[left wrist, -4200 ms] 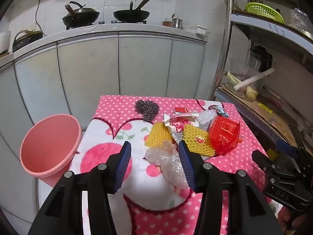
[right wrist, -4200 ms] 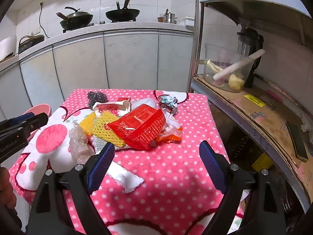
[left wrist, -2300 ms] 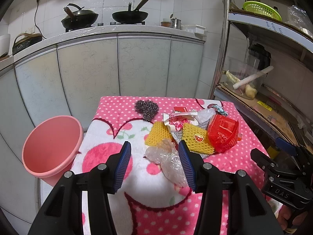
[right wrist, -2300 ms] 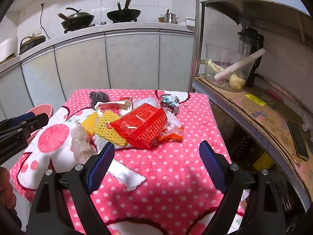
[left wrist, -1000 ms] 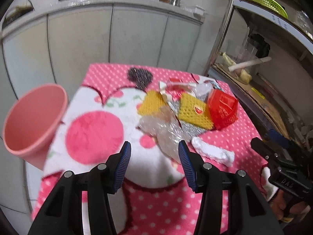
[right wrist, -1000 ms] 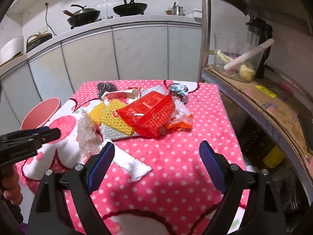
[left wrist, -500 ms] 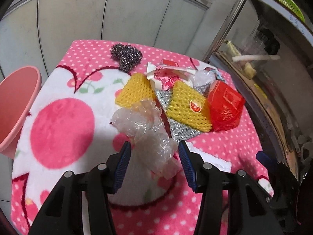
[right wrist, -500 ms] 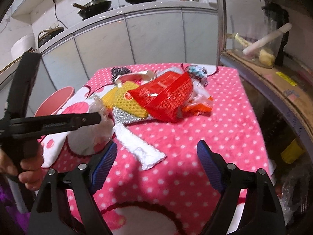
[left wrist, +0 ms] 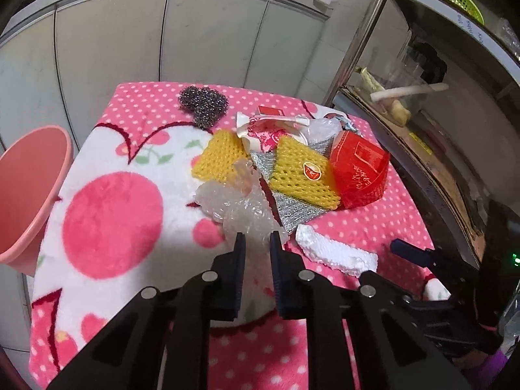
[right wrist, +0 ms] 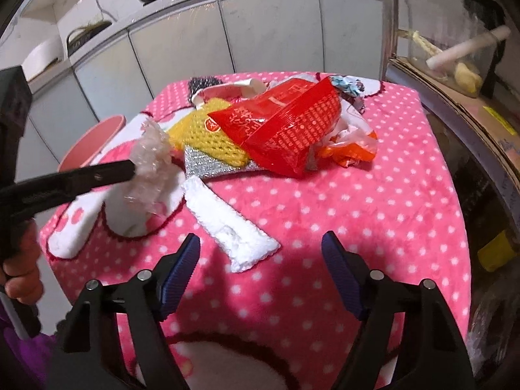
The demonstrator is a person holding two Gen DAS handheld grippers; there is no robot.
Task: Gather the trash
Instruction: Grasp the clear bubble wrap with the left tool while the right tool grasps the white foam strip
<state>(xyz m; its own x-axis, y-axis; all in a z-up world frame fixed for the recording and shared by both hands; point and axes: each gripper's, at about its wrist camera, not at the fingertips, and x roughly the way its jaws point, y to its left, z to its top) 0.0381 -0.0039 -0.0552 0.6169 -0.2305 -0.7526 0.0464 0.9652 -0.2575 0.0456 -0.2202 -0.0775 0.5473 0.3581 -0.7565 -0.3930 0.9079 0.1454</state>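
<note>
A pile of trash lies on the pink polka-dot tablecloth (left wrist: 136,110): clear bubble wrap (left wrist: 240,204), two yellow foam nets (left wrist: 300,175), a red plastic bag (left wrist: 359,172), a silver foil sheet (left wrist: 292,209), a white foam strip (left wrist: 334,253) and a steel scourer (left wrist: 203,105). My left gripper (left wrist: 256,242) is shut on the near end of the bubble wrap, which also shows in the right wrist view (right wrist: 151,169). My right gripper (right wrist: 261,253) is open and empty, just in front of the white foam strip (right wrist: 227,224).
A pink bin (left wrist: 27,188) stands on the floor off the table's left edge. White cabinets (left wrist: 211,35) run behind the table. A metal shelf rack (left wrist: 422,97) with a plastic container stands along the right side.
My left gripper has moved down to the bubble wrap and closed on its near end. My right gripper has moved forward and lower toward the white foam strip, still open.
</note>
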